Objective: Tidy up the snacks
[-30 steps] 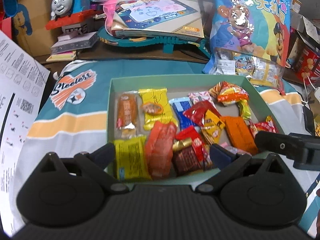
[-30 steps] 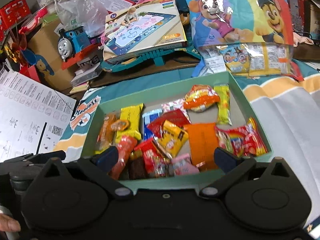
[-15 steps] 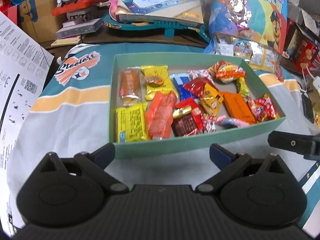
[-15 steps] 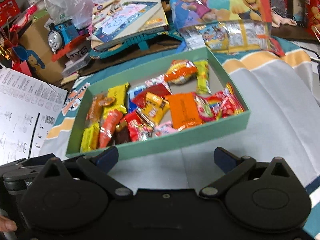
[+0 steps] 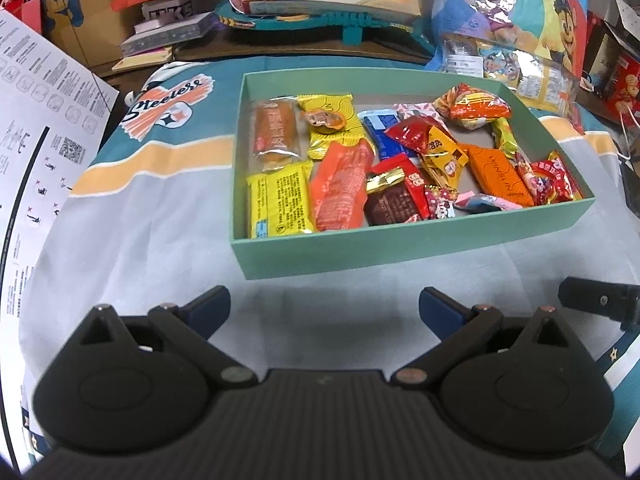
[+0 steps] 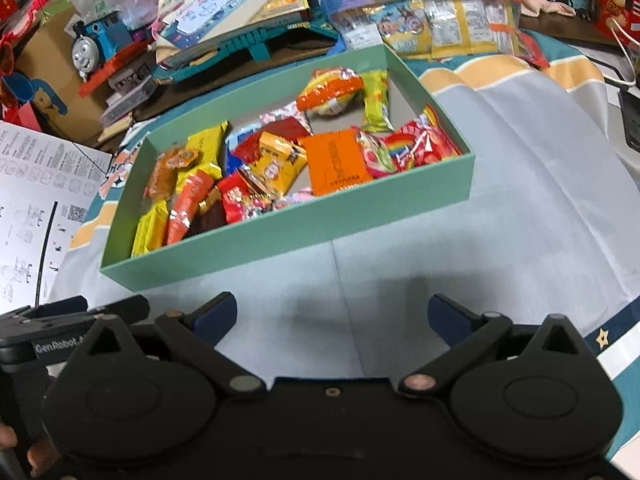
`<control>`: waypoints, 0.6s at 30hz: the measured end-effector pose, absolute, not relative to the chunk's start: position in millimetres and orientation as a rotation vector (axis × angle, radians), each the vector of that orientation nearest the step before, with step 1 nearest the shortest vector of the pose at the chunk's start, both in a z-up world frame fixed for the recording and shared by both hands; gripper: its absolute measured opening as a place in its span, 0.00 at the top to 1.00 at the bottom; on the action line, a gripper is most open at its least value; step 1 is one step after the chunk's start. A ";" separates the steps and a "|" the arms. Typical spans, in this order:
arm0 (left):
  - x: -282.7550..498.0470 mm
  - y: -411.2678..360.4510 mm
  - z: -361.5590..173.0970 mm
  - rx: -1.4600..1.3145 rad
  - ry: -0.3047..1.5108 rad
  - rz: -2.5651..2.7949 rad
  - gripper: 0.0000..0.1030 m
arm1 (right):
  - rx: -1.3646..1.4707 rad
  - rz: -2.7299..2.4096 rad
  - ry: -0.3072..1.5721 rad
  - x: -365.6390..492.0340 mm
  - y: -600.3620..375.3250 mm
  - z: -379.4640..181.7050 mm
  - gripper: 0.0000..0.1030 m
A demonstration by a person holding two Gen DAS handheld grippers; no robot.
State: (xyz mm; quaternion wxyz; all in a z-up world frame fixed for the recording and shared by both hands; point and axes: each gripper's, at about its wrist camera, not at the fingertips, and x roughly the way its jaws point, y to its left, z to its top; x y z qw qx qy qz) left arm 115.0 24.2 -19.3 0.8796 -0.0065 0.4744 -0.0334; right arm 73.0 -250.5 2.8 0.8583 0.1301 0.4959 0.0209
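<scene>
A shallow green box rests on a grey, teal and yellow cloth and holds several wrapped snacks. Among them are a yellow packet, an orange-red packet, a brown chocolate, an orange packet and a round orange-wrapped snack. My left gripper is open over bare cloth in front of the box, holding nothing. My right gripper is also open and empty, a short way before the box's near wall.
Behind the box lie a large cartoon snack bag, a teal toy stand with a drawing board and a blue toy train. A printed sheet lies at the left. The other gripper's body shows at right.
Both grippers have drawn back from above the box toward me; the box now lies farther ahead with bare cloth under the fingers. Both stayed open and empty.
</scene>
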 end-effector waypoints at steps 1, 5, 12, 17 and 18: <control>114.6 24.8 -19.4 -0.019 0.989 -0.072 0.00 | 0.272 0.043 1.045 72.8 -250.3 2.2 0.00; 114.6 24.6 -20.9 -0.020 1.001 -0.055 0.00 | 0.265 0.045 1.056 72.6 -248.8 -0.1 0.00; 112.8 25.5 -21.7 -0.020 1.001 -0.043 0.00 | 0.259 0.042 1.068 73.4 -248.6 -1.5 0.00; 111.8 24.4 -20.7 -0.005 0.995 -0.034 0.00 | 0.252 0.044 1.075 74.7 -249.5 -3.6 0.00; 111.9 24.7 -20.6 -0.005 0.994 -0.033 0.00 | 0.251 0.043 1.076 75.0 -249.6 -3.9 0.00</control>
